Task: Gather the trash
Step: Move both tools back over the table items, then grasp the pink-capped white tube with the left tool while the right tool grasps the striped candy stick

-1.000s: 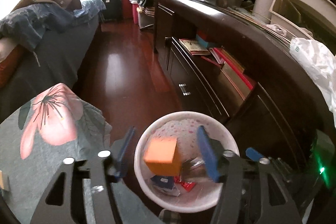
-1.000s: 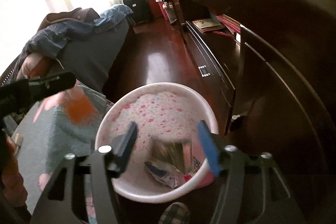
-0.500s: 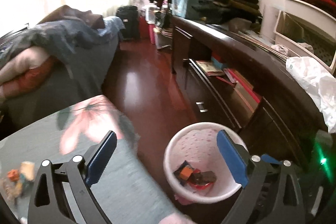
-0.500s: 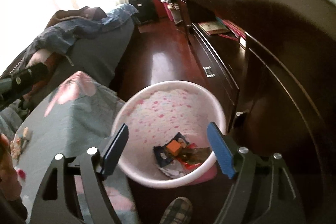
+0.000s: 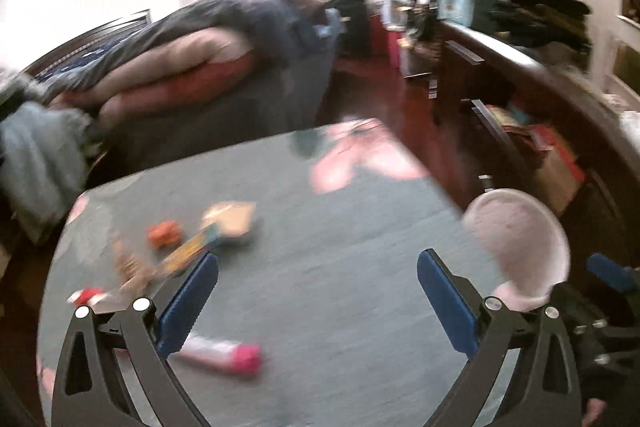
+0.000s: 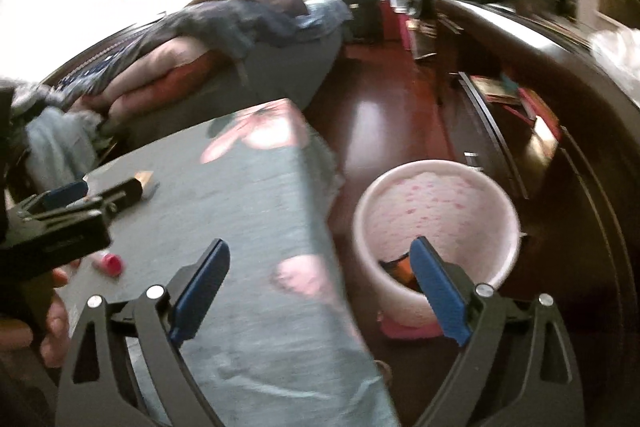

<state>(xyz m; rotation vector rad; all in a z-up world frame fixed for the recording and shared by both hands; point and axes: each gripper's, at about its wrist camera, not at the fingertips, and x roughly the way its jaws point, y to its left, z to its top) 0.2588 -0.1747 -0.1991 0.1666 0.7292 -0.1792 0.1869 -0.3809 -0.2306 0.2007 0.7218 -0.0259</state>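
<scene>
Over table (image 5: 340,267): both claws spread wide, empty, just been opening; blurred trash (image 5: 192,247) indistinct.

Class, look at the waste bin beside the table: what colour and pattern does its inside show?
The waste bin is white inside with small pink speckles, clearest in the right wrist view.

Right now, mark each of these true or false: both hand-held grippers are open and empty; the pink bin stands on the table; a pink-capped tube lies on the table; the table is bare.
1. True: the left hand-held gripper and right hand-held gripper are open and empty.
2. False: the pink bin stands on the floor beside the table.
3. True: the pink-capped tube lies there.
4. False: blurred wrappers remain.
</scene>
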